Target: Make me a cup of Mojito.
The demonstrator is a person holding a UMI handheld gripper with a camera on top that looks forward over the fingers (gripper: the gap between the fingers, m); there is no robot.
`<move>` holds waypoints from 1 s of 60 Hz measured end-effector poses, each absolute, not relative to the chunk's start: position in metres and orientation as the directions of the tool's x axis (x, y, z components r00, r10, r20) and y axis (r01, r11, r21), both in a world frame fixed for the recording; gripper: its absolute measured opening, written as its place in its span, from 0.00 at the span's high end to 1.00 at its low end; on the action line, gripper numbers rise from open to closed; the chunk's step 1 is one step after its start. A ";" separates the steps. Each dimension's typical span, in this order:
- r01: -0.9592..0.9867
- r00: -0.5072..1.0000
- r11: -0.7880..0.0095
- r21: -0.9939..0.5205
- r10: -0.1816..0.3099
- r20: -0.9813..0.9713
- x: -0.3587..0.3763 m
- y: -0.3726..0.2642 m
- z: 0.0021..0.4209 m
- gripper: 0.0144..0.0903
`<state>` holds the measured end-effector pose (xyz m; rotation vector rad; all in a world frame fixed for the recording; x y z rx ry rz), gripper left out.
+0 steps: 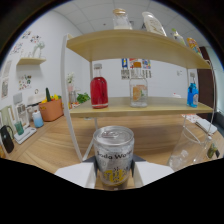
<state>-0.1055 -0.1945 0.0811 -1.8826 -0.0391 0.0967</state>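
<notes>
1. The claw (pixel 114 175) is clenched on a soda water can (pixel 114 156): both pale fingers press its sides, and the can stands upright between them with its pull-tab top unopened.
2. Just ahead of the claw and off to one side stands a clear glass (pixel 192 147) on the wooden surface (pixel 45 147), likely the cup for the drink.
3. Beyond the claw, a two-tier shelf (pixel 142 105) carries a red bottle (pixel 99 87), a clear jar (pixel 138 89) and a blue bottle (pixel 193 95).
4. Risk, as I judge it: the can's smooth round wall could twist or slide in the fingers if tilted quickly.
5. The shelf's white frame stands close ahead; swinging the can toward the glass could clip it or knock the glass over.
6. The sealed top means nothing can be poured yet.
</notes>
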 end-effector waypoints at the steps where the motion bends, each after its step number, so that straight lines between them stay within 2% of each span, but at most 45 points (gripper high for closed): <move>1: -0.021 0.996 -0.310 -0.951 0.078 -0.047 -0.106 -0.195 0.081 0.48; 7: -0.003 0.995 -0.305 -0.952 0.094 -0.033 -0.107 -0.200 0.079 0.47; 11: 0.001 0.994 -0.338 -0.941 0.100 -0.034 -0.107 -0.203 0.072 0.45; 15: -0.009 0.994 -0.356 -0.934 0.101 -0.048 -0.105 -0.206 0.072 0.31; 19: -0.019 0.994 -0.353 -0.935 0.093 -0.055 -0.101 -0.209 0.083 0.06; 34: -0.044 0.982 -0.334 -0.941 0.156 -0.102 -0.101 -0.252 0.165 0.07; 40: -0.047 0.987 -0.342 -0.938 0.127 -0.095 -0.082 -0.272 0.188 0.06; 45: -0.034 0.993 -0.368 -0.929 0.094 -0.074 -0.059 -0.290 0.191 0.07; 54: 0.020 1.000 -0.465 -0.885 0.027 0.008 -0.011 -0.319 0.164 0.07; 60: 0.039 0.999 -0.525 -0.850 0.016 0.036 0.010 -0.335 0.143 0.07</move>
